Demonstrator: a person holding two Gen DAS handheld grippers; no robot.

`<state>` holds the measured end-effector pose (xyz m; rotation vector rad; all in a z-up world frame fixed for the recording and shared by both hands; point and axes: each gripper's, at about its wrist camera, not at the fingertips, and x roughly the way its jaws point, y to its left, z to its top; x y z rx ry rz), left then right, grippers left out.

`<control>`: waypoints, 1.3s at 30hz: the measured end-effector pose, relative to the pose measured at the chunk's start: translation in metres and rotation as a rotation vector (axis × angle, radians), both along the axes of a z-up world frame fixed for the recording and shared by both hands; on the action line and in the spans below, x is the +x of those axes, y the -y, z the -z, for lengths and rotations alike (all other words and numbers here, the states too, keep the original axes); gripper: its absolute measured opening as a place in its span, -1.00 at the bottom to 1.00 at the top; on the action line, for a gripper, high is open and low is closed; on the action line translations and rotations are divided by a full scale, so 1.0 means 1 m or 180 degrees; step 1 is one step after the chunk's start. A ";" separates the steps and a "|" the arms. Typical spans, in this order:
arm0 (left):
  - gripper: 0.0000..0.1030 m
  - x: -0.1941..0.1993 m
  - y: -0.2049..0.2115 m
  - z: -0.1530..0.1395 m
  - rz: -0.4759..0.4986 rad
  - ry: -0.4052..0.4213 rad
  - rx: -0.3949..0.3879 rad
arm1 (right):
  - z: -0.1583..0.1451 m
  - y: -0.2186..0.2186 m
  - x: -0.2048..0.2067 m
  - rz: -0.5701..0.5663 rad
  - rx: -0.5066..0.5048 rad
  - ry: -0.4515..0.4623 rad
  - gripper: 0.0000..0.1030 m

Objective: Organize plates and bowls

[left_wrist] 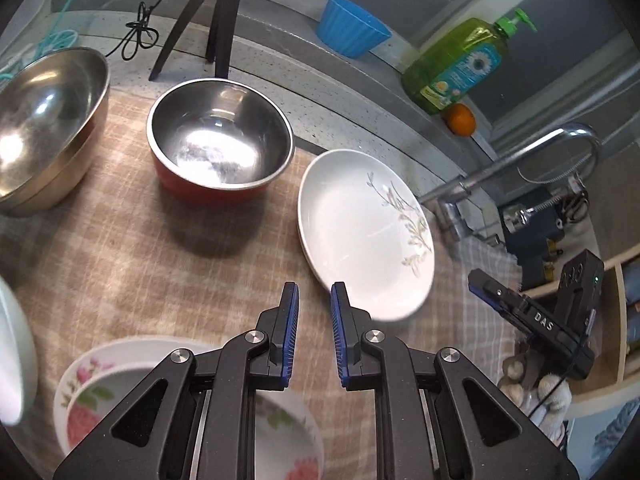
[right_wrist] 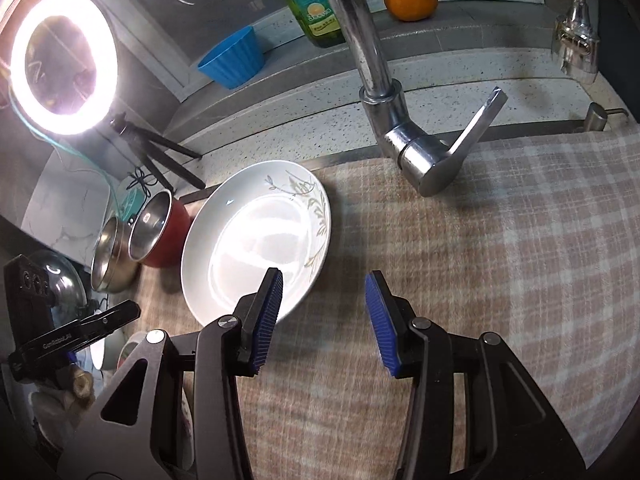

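Observation:
A white plate with a leaf print (left_wrist: 360,228) lies on the checked cloth; it also shows in the right wrist view (right_wrist: 256,236). A red-sided steel bowl (left_wrist: 220,140) and a large steel bowl (left_wrist: 44,128) stand behind it to the left. Floral bowls (left_wrist: 96,392) lie nested under my left gripper (left_wrist: 314,300), which is open and empty, its fingertips just left of the plate's near rim. My right gripper (right_wrist: 324,284) is open and empty, its left finger (right_wrist: 268,304) over the plate's near edge. It shows at the right in the left wrist view (left_wrist: 500,292).
A chrome tap (right_wrist: 404,136) rises behind the cloth (right_wrist: 500,260). A blue cup (left_wrist: 352,26), a green soap bottle (left_wrist: 456,64) and an orange (right_wrist: 410,0) sit on the back ledge. A ring light (right_wrist: 64,64) on a tripod stands far left.

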<state>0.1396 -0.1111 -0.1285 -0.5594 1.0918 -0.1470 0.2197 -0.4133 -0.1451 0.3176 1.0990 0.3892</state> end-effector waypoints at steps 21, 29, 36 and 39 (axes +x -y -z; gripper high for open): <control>-0.73 0.060 0.008 0.035 -0.0132 -0.0224 0.0227 | 0.032 -0.009 0.042 -0.0052 0.0085 -0.0138 -0.24; -0.73 0.065 0.014 0.039 -0.0099 -0.0226 0.0261 | 0.040 -0.014 0.052 -0.0098 0.0107 -0.0201 -0.45; -0.73 0.073 0.017 0.045 -0.0079 -0.0246 0.0278 | 0.045 -0.027 0.060 -0.0165 0.0034 -0.0233 -0.69; -0.79 0.075 0.021 0.045 -0.0039 -0.0243 0.0309 | 0.047 -0.033 0.061 -0.0208 -0.0008 -0.0231 -0.79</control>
